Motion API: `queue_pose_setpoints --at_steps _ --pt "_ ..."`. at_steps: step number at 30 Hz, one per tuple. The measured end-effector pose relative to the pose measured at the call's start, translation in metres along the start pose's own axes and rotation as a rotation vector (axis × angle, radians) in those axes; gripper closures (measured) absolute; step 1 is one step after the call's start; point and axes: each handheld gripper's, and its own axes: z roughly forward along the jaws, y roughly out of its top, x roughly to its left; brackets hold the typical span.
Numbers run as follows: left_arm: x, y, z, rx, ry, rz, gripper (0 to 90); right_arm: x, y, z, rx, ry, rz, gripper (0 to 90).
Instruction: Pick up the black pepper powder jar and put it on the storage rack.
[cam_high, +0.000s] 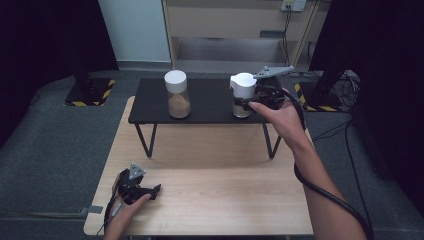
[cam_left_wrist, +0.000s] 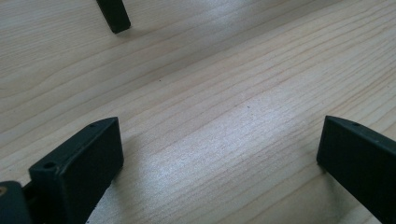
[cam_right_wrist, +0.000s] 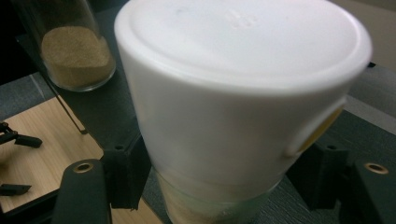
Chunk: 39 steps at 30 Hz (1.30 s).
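Two clear jars with white lids and tan powder inside are on a black raised shelf (cam_high: 210, 114). The left jar (cam_high: 177, 95) (cam_right_wrist: 74, 51) stands free. My right gripper (cam_high: 243, 104) (cam_right_wrist: 224, 186) is shut on the right jar (cam_high: 242, 87) (cam_right_wrist: 233, 93), with its jaws on the glass just under the lid. I cannot tell whether that jar's base touches the shelf. My left gripper (cam_high: 155, 192) (cam_left_wrist: 219, 135) rests low at the front left of the wooden table (cam_high: 215, 195). It is open, with bare wood between its jaws.
The shelf stands on thin black legs (cam_left_wrist: 113, 16) across the far half of the table. Dark stands with striped bases (cam_high: 90, 92) and cables (cam_high: 340, 85) lie on the grey floor beyond. A wooden cabinet (cam_high: 235, 20) is at the back.
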Motion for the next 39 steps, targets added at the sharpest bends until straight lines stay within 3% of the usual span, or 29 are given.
queue_pose_setpoints --at_steps 12,27,31,39 --pt "0.0 0.0 0.0 0.0 0.0 0.0 0.0 -0.001 0.0 -0.003 0.008 0.006 -0.021 31.0" --pt "0.0 0.0 0.0 0.0 0.0 -0.001 0.0 -0.003 -0.003 -0.003 -0.003 0.011 -0.013 29.5" --pt "0.0 0.0 0.0 0.0 0.0 -0.001 0.0 -0.004 -0.003 -0.003 -0.007 0.018 -0.01 21.5" --pt "0.0 0.0 0.0 0.0 -0.001 -0.001 0.0 0.0 -0.008 -0.012 -0.021 -0.024 -0.026 8.0"
